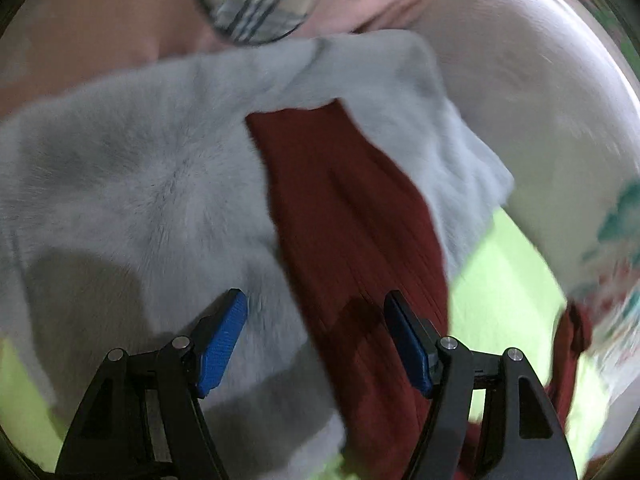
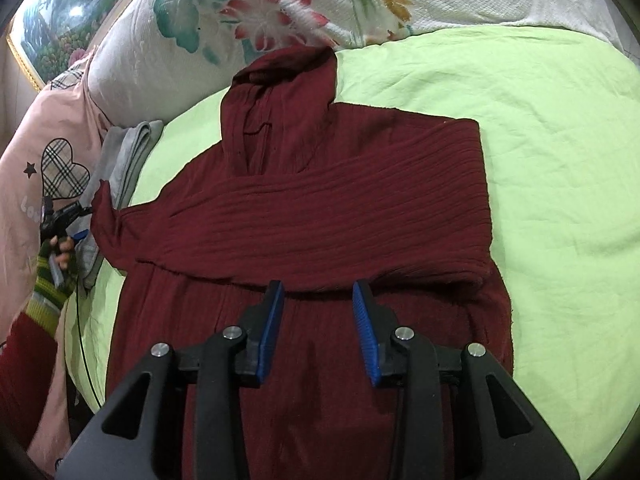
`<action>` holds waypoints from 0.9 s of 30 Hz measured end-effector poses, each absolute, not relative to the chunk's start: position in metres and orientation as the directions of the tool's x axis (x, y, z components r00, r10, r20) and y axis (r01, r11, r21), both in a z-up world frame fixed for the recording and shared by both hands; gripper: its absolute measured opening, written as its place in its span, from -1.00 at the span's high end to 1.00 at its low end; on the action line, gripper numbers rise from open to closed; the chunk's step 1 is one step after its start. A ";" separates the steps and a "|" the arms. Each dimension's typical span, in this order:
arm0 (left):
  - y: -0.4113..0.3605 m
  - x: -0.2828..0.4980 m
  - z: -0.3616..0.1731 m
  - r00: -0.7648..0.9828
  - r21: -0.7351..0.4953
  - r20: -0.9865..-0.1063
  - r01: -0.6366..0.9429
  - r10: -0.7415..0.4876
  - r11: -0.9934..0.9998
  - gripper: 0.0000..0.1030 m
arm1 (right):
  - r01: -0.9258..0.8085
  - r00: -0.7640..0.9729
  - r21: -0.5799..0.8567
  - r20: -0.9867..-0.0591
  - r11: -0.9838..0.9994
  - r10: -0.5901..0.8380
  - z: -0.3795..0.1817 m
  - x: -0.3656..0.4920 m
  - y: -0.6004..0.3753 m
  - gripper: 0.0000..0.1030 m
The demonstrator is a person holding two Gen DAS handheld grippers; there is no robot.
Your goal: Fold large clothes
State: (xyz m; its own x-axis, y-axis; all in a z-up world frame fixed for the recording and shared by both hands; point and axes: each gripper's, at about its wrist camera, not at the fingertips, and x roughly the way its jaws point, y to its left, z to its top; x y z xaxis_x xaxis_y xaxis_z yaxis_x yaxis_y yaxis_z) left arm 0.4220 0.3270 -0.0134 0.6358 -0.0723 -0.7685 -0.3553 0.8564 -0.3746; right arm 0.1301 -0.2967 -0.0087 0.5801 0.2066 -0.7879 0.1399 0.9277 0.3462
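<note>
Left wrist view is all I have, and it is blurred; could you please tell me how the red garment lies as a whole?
Observer: The red garment lies spread on the green sheet, with one sleeve folded across its chest and the other reaching out sideways.
Operator: Thank you. Could you also say where the right gripper is?
Observer: The right gripper hangs open just over the lower edge of that folded sleeve, with nothing between its pads.
</note>
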 end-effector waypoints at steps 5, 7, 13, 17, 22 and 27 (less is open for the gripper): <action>0.349 0.440 -0.016 0.681 -0.457 -0.723 -0.351 -0.111 0.818 0.36 | 0.145 0.572 0.349 -0.793 0.926 0.209 -0.011 0.132 -0.292 0.29; 0.350 0.443 -0.018 0.676 -0.466 -0.725 -0.344 -0.129 0.815 0.94 | 0.150 0.569 0.353 -0.795 0.923 0.211 -0.013 0.133 -0.290 0.29; 0.326 0.410 0.012 0.758 -0.483 -0.630 -0.215 -0.167 0.849 0.96 | 0.131 0.572 0.361 -0.788 0.923 0.227 -0.010 0.128 -0.285 0.29; 0.281 0.375 0.043 0.791 -0.433 -0.575 -0.076 -0.210 0.898 0.96 | 0.133 0.582 0.372 -0.779 0.919 0.231 -0.006 0.123 -0.288 0.29; 0.191 0.334 0.061 0.781 -0.412 -0.530 0.102 -0.329 0.906 0.96 | 0.138 0.595 0.392 -0.767 0.910 0.240 -0.003 0.115 -0.292 0.29; 0.096 0.298 0.053 0.716 -0.438 -0.518 0.249 -0.469 0.864 0.96 | 0.152 0.611 0.405 -0.756 0.902 0.237 0.000 0.106 -0.303 0.29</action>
